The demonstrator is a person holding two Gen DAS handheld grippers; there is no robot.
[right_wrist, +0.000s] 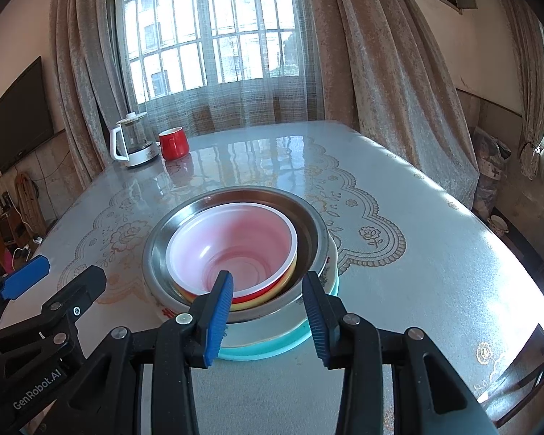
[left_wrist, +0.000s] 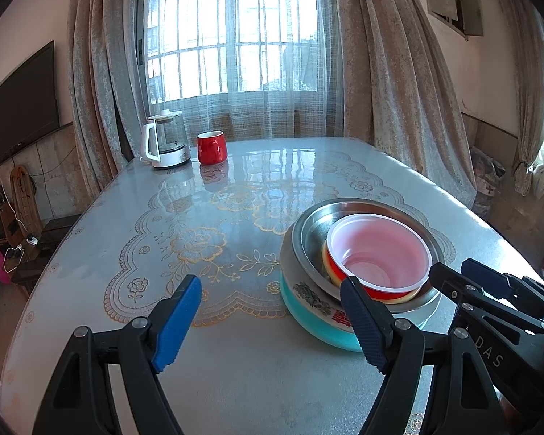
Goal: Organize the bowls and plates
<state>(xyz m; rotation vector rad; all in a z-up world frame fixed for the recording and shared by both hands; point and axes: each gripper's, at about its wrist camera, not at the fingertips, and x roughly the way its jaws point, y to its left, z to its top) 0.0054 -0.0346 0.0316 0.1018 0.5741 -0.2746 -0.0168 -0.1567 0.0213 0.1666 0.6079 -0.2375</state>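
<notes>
A stack of dishes stands on the table near its front. A red bowl with a white inside (left_wrist: 379,253) (right_wrist: 232,250) sits on a yellow one (right_wrist: 272,290), inside a steel bowl (left_wrist: 310,232) (right_wrist: 163,239), on a teal-rimmed patterned plate (left_wrist: 310,311) (right_wrist: 272,348). My left gripper (left_wrist: 272,320) is open and empty, left of the stack, its right finger at the stack's near edge. My right gripper (right_wrist: 268,317) is open just in front of the stack, its fingertips over the near rims. It also shows in the left wrist view (left_wrist: 464,279).
A glass kettle with a white handle (left_wrist: 165,139) (right_wrist: 132,145) and a red mug (left_wrist: 211,147) (right_wrist: 173,142) stand at the table's far left corner. The table (left_wrist: 235,362) has a glossy lace-pattern cover. Curtains and a window lie behind; a TV hangs at left.
</notes>
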